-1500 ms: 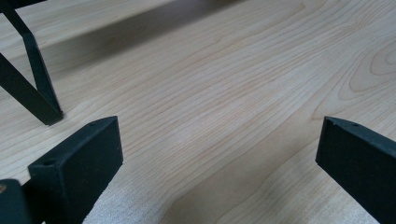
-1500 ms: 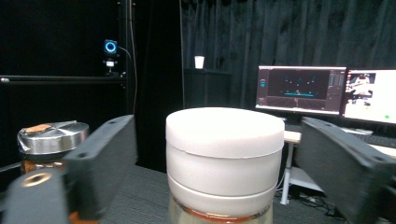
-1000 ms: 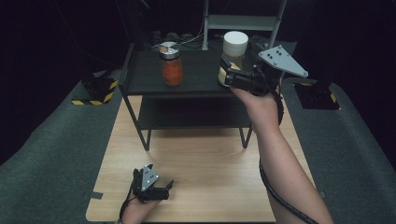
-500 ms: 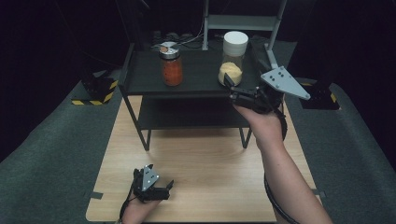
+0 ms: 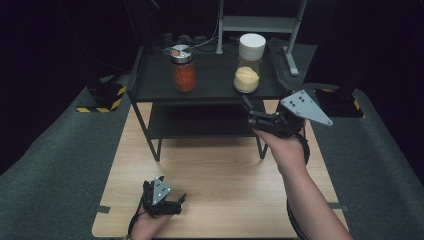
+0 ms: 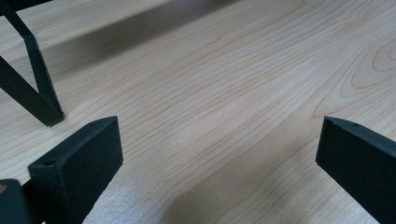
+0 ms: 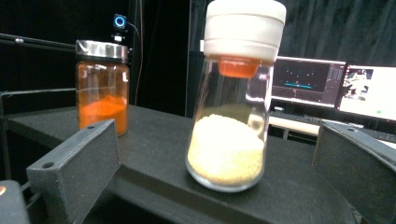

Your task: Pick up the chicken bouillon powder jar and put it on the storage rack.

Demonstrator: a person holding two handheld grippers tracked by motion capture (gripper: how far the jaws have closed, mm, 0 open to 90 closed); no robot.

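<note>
The white-lidded jar [image 7: 233,98] of yellow grains stands on the black shelf [image 5: 215,85], right of the orange jar [image 5: 184,70]. Probably a release: draw the right gripper [image 5: 248,111] straight back, level, clear of the glass. Its fingers [image 7: 74,163] are spread wide, holding nothing. The left gripper [image 5: 176,200] rests on the counter [image 5: 225,185], spread, empty

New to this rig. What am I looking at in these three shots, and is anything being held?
No robot: a person holds a two-jaw tool in each hand. The high view looks down on a wooden table with a black shelf. On the shelf stand a white-lidded jar of pale grains and a metal-lidded jar of orange powder. The other two views ride on the tools. The right tool points at the white-lidded jar, jaws open, apart from it. The left tool rests low over the table, open. Nothing is held.
</note>
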